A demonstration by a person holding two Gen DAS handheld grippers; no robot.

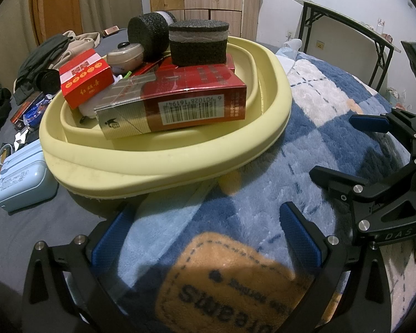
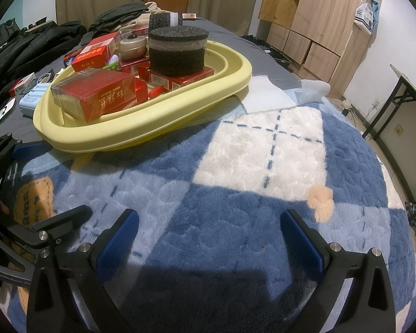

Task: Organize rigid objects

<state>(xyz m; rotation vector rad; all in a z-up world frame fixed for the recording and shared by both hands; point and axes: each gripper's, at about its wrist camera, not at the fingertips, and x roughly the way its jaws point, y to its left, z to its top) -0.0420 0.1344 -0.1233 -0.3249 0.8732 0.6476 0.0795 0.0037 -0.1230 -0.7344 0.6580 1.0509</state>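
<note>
Nearby, red boxes (image 1: 180, 102) heaped in yellow basin (image 1: 163, 163); both grippers (image 1: 205, 236) (image 2: 208, 236) wide, empty.

A home bedroom: a bed (image 2: 263, 55) under a plush checked blanket (image 2: 249, 194), clothes (image 2: 41, 38) heaped at its far side, a wooden wardrobe (image 2: 319, 16) beyond it, a folding table (image 2: 407, 88) right of it

My left hand-held gripper (image 1: 205, 233) hovers wide open, empty; right hand-held gripper (image 2: 208, 233) just beside it, likewise spread, empty.
</note>
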